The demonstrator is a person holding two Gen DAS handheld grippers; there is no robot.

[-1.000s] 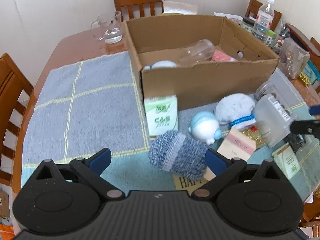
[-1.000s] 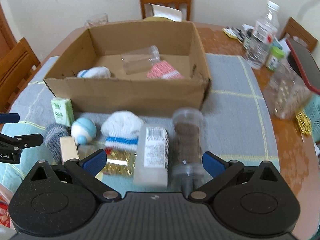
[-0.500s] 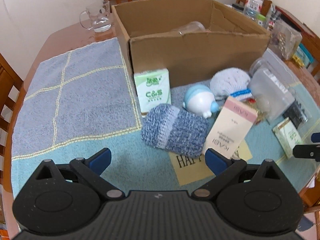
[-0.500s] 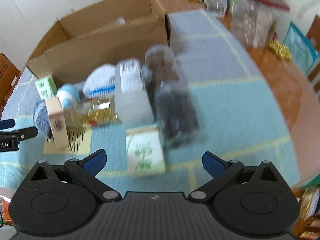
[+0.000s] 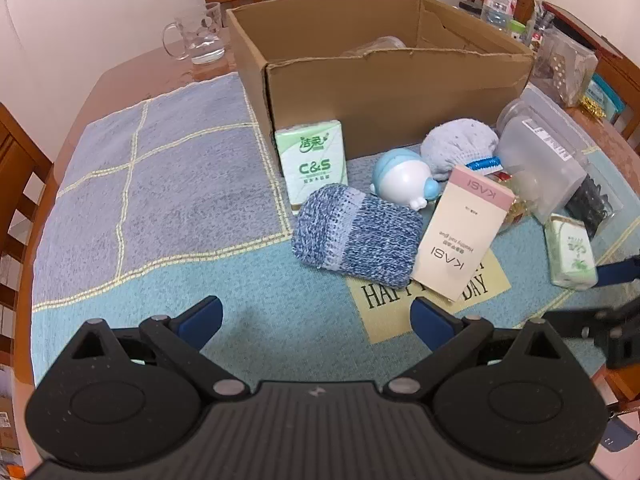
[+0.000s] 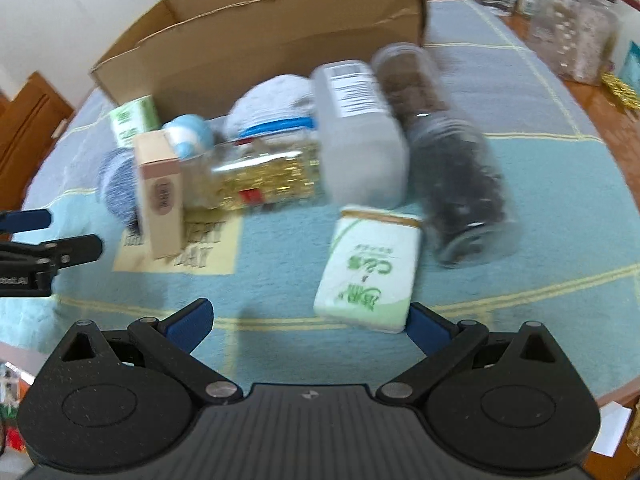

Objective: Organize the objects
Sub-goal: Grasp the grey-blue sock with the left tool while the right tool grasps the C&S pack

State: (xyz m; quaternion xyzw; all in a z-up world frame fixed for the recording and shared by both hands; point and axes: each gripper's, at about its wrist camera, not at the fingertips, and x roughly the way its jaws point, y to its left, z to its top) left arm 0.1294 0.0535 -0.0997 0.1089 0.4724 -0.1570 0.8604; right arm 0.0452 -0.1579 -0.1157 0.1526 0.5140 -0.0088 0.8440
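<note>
1. In front of the cardboard box [image 5: 384, 92], as the left wrist view has it, a cluster of loose things lies on the table mat [image 5: 160, 184]. The blue knitted roll [image 5: 354, 236] lies nearest the left gripper [image 5: 316, 318], ahead of it and a little right of its midline, with its long axis running across the view, left to right. Leaning against the roll's right end is a tall pink carton [image 5: 464, 236], and the green tissue pack [image 5: 311, 160] stands close against the box's front wall. The left gripper's fingers are spread wide and hold nothing; they touch nothing. The right gripper enters at the far right edge, beside a flat green packet [image 5: 570, 252].

2. In front of the same cardboard box [image 6: 260, 36], in the blurred right wrist view, the flat green packet [image 6: 370, 268] lies directly ahead of the right gripper [image 6: 310, 320], slightly right of centre. Its long axis points roughly away from the gripper toward the box, tilted a little. The packet's near end sits just by the right blue fingertip [image 6: 426, 330]; whether they touch I cannot tell. The fingers are spread wide and empty. By my judgement the right gripper is nearer the packet, the left nearer the roll.
</note>
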